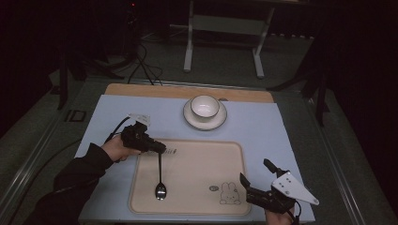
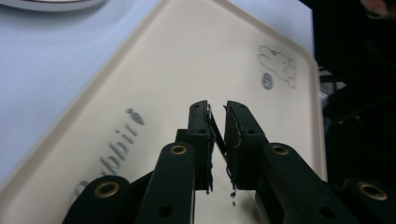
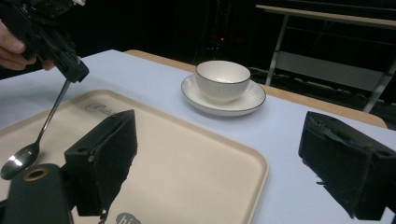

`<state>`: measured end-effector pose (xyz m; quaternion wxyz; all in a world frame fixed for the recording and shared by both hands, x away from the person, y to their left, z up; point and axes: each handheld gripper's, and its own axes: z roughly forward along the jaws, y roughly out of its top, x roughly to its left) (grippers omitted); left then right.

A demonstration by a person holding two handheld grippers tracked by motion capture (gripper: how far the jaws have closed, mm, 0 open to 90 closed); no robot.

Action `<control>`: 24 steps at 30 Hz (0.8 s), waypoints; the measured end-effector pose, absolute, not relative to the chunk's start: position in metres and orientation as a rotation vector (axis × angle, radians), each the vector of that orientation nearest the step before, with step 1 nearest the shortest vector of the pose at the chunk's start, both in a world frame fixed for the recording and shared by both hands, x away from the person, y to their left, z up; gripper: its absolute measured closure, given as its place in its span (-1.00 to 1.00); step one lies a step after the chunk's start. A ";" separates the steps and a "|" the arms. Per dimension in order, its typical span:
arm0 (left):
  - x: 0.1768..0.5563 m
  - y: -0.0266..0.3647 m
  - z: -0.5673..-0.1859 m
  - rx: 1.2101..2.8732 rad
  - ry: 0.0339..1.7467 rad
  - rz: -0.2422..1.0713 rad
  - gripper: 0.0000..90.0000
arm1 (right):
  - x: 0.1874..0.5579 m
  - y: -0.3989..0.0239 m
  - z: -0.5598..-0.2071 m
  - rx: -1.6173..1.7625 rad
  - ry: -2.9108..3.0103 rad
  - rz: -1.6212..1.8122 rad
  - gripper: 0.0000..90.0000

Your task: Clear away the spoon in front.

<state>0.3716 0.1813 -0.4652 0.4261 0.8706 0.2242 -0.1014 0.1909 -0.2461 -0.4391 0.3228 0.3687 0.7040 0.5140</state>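
While the spoon (image 1: 160,177) is pinched by the left gripper (image 1: 161,148), its bowl is rested on the tray (image 1: 197,154), handle upright.

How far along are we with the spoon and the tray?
Done: the spoon is lifted by its handle tip, and its bowl rests on or sits just above the tray. In hand: the left gripper pinches that handle. Left: releasing it. The right gripper waits open; the cup sits on its saucer.

Dim lab, probably, bare table frame (image 1: 224,35), floor cables (image 1: 145,68)
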 end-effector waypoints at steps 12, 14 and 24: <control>0.381 0.184 -0.485 2.112 0.644 -0.221 0.76 | 0.191 -0.246 -0.439 0.970 1.854 1.350 -0.75; 0.382 0.184 -0.488 2.107 0.662 -0.209 0.73 | 0.191 -0.246 -0.439 0.970 1.854 1.349 -0.75; 0.388 0.180 -0.506 2.110 0.745 -0.163 0.65 | 0.192 -0.245 -0.440 0.965 1.864 1.346 -0.74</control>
